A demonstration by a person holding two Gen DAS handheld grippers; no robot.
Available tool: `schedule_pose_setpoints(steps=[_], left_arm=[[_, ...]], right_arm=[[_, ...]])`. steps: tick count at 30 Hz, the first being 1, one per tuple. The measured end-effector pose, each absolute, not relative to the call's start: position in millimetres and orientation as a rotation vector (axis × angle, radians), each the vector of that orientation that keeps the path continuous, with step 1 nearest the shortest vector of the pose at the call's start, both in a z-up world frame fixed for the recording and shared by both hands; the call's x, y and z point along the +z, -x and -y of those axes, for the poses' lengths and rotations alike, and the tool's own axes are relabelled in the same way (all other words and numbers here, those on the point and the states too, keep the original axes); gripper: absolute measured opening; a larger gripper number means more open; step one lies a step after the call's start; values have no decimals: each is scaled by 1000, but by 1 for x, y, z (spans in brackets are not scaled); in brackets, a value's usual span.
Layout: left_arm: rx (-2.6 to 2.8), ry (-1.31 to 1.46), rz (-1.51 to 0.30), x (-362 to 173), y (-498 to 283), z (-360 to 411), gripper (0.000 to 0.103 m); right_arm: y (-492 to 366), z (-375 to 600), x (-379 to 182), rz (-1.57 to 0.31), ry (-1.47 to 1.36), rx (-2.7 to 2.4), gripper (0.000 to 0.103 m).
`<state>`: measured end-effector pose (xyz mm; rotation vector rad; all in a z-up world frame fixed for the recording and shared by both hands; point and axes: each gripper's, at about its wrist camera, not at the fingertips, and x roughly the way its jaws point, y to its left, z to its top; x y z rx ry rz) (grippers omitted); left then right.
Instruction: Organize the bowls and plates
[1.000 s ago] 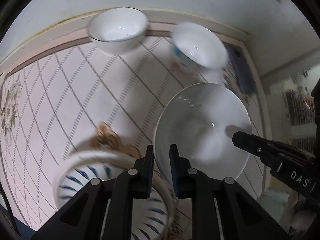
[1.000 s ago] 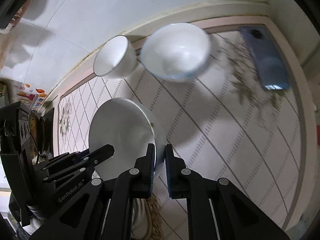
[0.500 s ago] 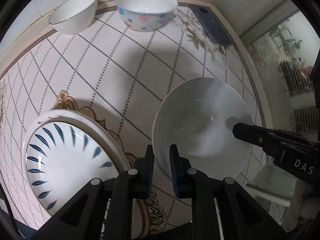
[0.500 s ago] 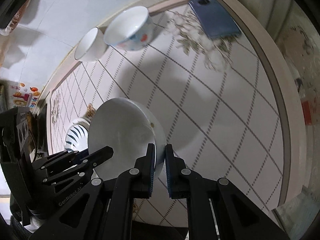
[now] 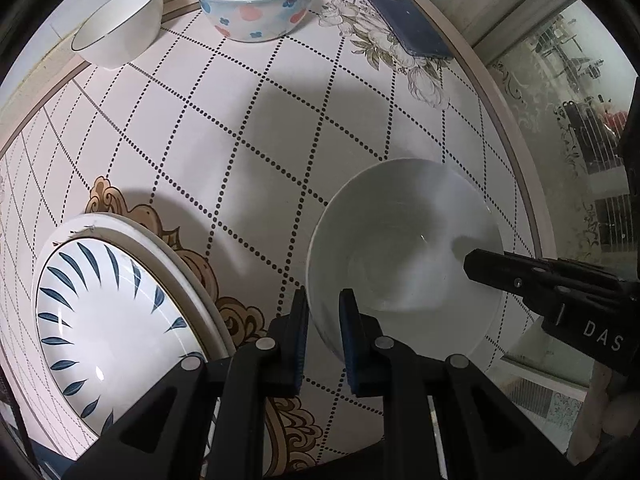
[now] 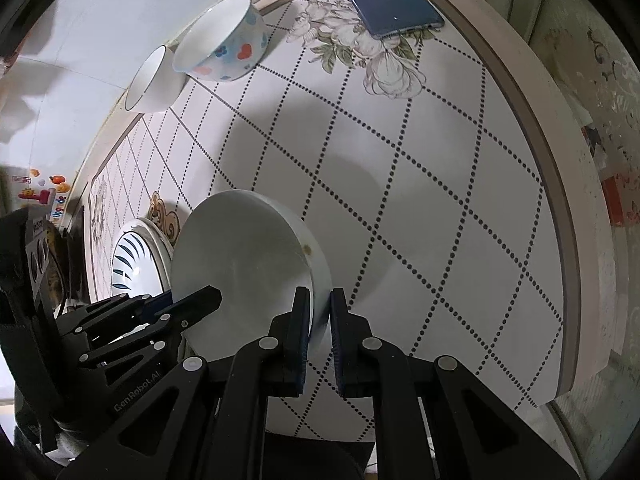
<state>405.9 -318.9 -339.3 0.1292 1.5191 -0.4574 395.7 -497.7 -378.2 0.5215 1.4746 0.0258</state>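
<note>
A plain white bowl (image 5: pixel 404 248) hangs above the table, held at both sides. My left gripper (image 5: pixel 323 304) is shut on its near rim, and my right gripper (image 6: pixel 319 308) is shut on the opposite rim of the white bowl (image 6: pixel 240 264). The right gripper's black finger (image 5: pixel 520 276) reaches over the bowl from the right in the left wrist view. A blue-leaf plate (image 5: pixel 108 320) rests on a larger white plate at the lower left. Two bowls stand at the back edge: a flower-dotted bowl (image 5: pixel 258 4) and a white bowl with a dark rim (image 5: pixel 120 24).
A dark blue phone (image 5: pixel 404 20) lies at the table's far right corner on the flower print. The table edge (image 6: pixel 552 184) curves down the right side, with patterned floor beyond it. The left gripper's body (image 6: pixel 80 328) fills the lower left of the right wrist view.
Both grippers have carried the white bowl toward the table's right side and slightly lower. The back bowls have slid up and left in view, and the phone and table edge have come in.
</note>
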Motion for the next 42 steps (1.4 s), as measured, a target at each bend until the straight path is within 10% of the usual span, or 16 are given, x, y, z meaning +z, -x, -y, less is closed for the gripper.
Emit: schedule_pose_setpoints(steps=[13,19,36,38,42], left_arm=[[-436,-35,-1427,-270,-442,289,28],[-331,120,-1359,-259,-531,271,43],[-244,242,-1518,-359,-645,287,32],[-250,205,-1515,-362,-646,293,18],[-265,126,-1479,-361,-647,310,11]], right_arm=[[-407,538,-350,-1449,-621,28,15],[-464,556,-309,-1297,-654,50,50],[-638,527,-413,-1385,-855,136,49],[-644,526,-420,-1393,-851,130,27],[-649,520,-424,-1382,-786,130,19]])
